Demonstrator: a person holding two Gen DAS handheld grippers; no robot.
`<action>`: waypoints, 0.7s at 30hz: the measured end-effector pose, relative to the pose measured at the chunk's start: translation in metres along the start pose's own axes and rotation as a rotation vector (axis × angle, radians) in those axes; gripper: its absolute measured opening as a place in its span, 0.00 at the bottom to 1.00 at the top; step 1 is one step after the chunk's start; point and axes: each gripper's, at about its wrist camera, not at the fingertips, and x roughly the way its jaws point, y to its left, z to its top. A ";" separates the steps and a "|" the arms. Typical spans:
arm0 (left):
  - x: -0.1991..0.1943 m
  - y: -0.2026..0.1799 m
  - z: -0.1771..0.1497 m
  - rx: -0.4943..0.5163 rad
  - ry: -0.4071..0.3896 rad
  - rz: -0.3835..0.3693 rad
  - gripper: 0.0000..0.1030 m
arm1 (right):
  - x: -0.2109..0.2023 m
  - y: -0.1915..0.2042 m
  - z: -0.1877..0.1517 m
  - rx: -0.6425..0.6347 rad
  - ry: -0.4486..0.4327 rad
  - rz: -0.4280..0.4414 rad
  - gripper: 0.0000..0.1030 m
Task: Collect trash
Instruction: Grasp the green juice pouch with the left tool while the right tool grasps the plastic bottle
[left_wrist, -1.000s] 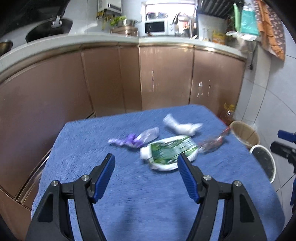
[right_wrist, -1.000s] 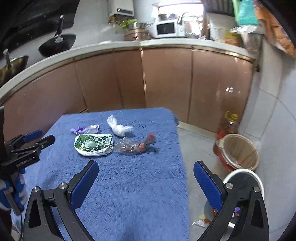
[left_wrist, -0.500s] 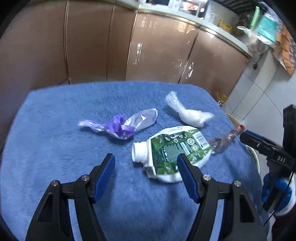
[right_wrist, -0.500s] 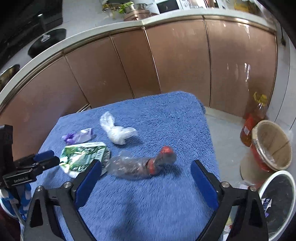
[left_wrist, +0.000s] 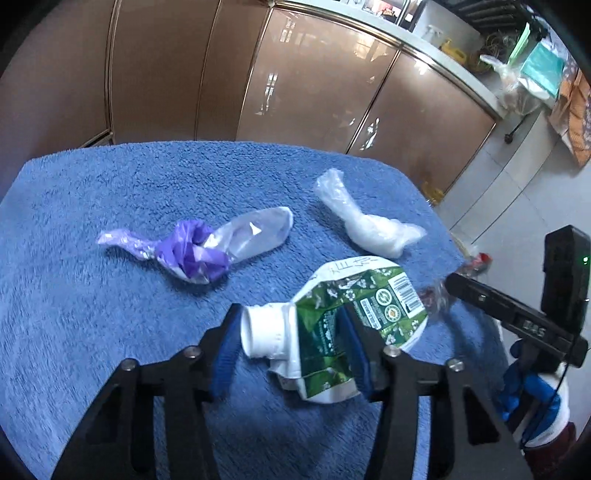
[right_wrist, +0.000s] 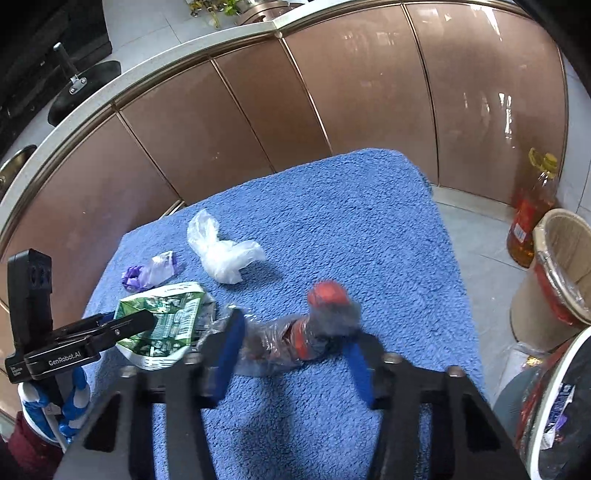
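On the blue towel-covered table (left_wrist: 110, 332) my left gripper (left_wrist: 288, 314) is closing on a flattened green-and-white carton (left_wrist: 380, 295). One pad touches its white spout, the other presses into its buckled body. My right gripper (right_wrist: 291, 328) is closing on a crushed clear bottle (right_wrist: 273, 336) with a red cap (right_wrist: 328, 295), and its pads squeeze the plastic. The carton (right_wrist: 166, 317) lies just left of the bottle. A knotted purple-and-clear bag (left_wrist: 192, 251) and a white plastic bag (left_wrist: 369, 229) lie loose farther back.
Brown cabinet doors (right_wrist: 240, 122) curve round behind the table. On the floor to the right stand a lined waste basket (right_wrist: 561, 266), an oil bottle (right_wrist: 528, 221) and a white bin (right_wrist: 546, 406) holding trash. A gloved hand (left_wrist: 532, 391) holds the right gripper.
Both grippers have come down and forward onto the table. The left jaws have narrowed round the carton, which now buckles. The right jaws have narrowed sharply round the bottle.
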 end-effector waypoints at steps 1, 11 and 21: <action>-0.001 0.001 -0.001 -0.005 -0.004 0.001 0.46 | -0.001 0.002 0.000 -0.004 -0.003 0.002 0.25; -0.047 0.003 -0.021 -0.070 -0.077 -0.010 0.34 | -0.049 0.017 -0.010 -0.054 -0.069 -0.005 0.20; -0.111 -0.003 -0.035 -0.072 -0.126 0.036 0.33 | -0.124 0.036 -0.037 -0.062 -0.139 -0.025 0.20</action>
